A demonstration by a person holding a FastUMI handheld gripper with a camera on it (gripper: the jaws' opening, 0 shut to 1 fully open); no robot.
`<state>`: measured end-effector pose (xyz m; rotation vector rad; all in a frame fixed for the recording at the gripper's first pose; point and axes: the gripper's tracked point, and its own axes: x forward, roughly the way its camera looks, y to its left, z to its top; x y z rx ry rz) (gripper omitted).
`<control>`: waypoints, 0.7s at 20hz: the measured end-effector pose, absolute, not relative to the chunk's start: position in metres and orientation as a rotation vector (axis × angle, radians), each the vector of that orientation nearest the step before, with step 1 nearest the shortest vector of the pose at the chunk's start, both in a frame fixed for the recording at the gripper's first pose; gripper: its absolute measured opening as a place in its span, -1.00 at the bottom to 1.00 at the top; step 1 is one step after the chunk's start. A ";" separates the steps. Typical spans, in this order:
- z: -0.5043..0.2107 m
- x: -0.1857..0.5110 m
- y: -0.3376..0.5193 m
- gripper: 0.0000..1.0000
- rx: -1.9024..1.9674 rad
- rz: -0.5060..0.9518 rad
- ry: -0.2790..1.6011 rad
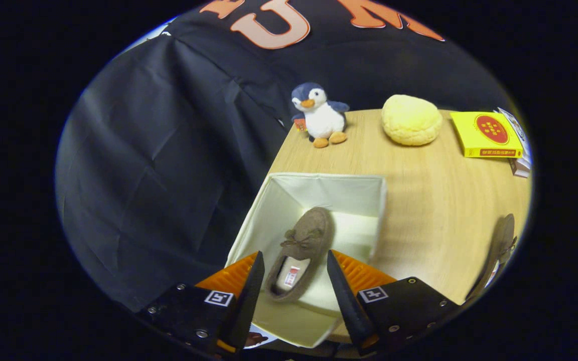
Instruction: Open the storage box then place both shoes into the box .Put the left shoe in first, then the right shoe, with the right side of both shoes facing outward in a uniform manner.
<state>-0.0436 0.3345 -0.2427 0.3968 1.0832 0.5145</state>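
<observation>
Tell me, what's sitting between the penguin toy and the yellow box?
In the gripper view, a round yellow bun-shaped plush sits on the table between the penguin toy and the yellow box. The gripper is open around a brown slipper.

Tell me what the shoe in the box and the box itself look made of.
Shoe, lying between the open claw fingers: brown, matte, napped like suede or felt, with a pale lining.
Storage box: cream, soft creased walls, probably fabric over board.
</observation>
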 end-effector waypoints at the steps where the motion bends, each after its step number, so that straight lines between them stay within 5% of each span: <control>1: -0.242 -0.041 0.317 0.60 0.395 0.493 1.067; 14: -0.286 -0.054 0.099 0.97 0.336 0.178 0.978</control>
